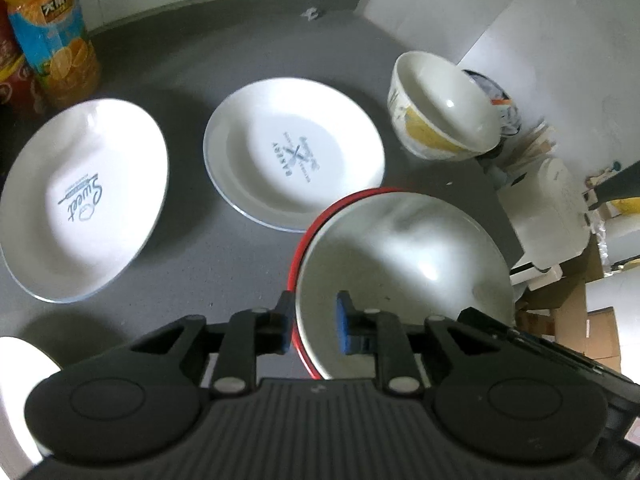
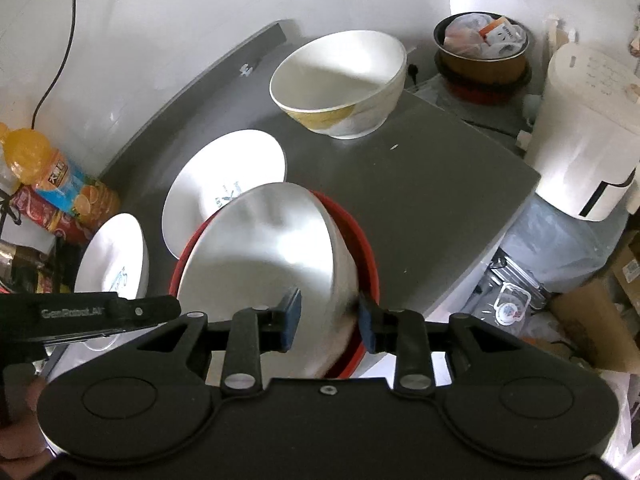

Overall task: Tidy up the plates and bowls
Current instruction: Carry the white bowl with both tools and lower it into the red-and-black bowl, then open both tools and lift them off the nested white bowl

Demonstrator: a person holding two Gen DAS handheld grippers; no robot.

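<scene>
Both grippers are pinching one red bowl (image 1: pixel 404 276) by opposite rims: left gripper (image 1: pixel 314 326), right gripper (image 2: pixel 330 320), fingers closed across the wall. It's hanging tilted above the table (image 1: pixel 248 40), likely steadied for stacking.

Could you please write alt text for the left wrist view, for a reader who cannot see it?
The left gripper has its jaws closed on the rim of a red-and-white bowl over a grey table. Beyond lie two printed white plates, a yellow-patterned bowl and an orange juice bottle.
</scene>
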